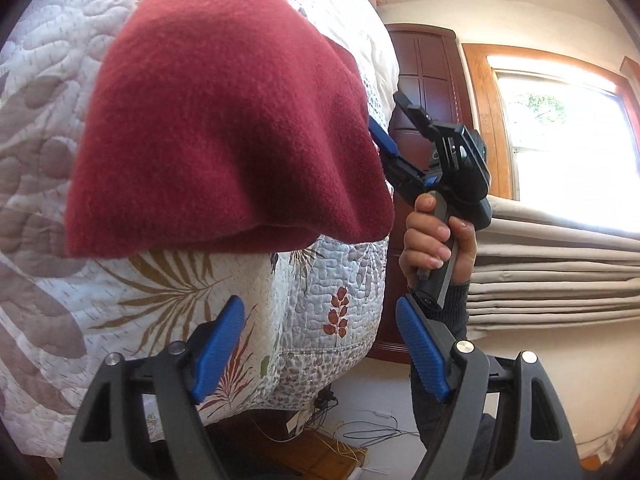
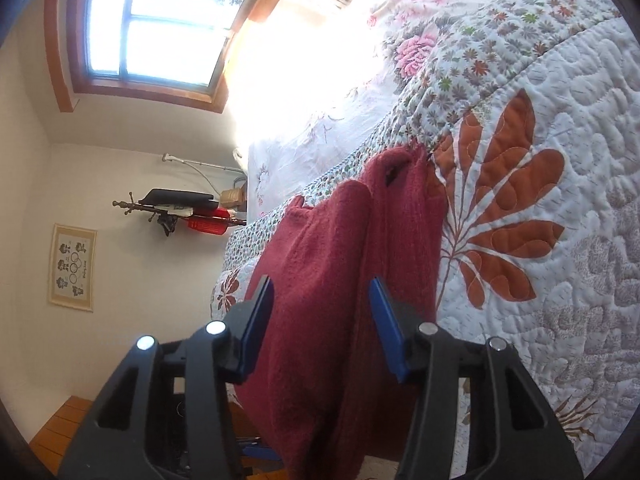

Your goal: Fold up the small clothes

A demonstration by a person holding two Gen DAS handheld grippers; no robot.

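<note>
Red garment (image 1: pixel 224 128) on quilt (image 1: pixel 52 320) at bed edge, part overhanging. My left gripper (image 1: pixel 320 354) wide, empty. Right gripper (image 2: pixel 322 330) wide, straddling fold, unclamped. Risk: shallow pinch, cloth slides off.

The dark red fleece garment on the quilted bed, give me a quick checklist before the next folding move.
1. Dark red fleece garment lies on the floral quilted bedspread: ok.
2. Garment fully supported: not ok, one end overhangs the bed's edge.
3. Left gripper free: ok, open and empty, short of the cloth.
4. Right gripper lined up: ok, open, fleece between its fingers.
5. Right gripper has a hold: not ok, not closed.
6. Layers even: cannot tell, the cloth looks bunched.
</note>
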